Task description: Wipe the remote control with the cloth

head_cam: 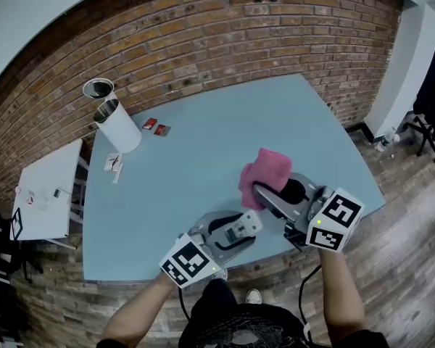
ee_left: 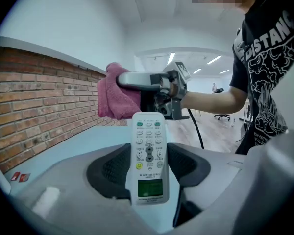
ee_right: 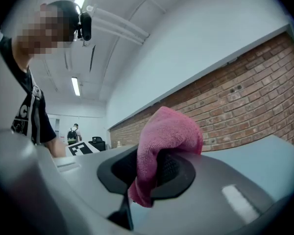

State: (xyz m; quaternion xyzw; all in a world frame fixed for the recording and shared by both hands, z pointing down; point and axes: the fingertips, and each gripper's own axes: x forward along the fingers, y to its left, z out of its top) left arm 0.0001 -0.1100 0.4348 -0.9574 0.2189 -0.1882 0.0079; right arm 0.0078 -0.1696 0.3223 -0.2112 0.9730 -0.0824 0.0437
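free: bare surface (head_cam: 203,158) centre and right | obstacles: white cylinder (head_cam: 119,125), red cards (head_cam: 151,123) at far-left corner | limit: brick wall (head_cam: 239,35) behind

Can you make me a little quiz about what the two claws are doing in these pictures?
1. True or false: the right claw is gripping the pink cloth.
2. What is the left claw holding? A) a spoon B) the remote control C) a sponge
3. Fill in the gap: the table top is coloured ____.

Key: 1 true. 2 B. 3 light blue.
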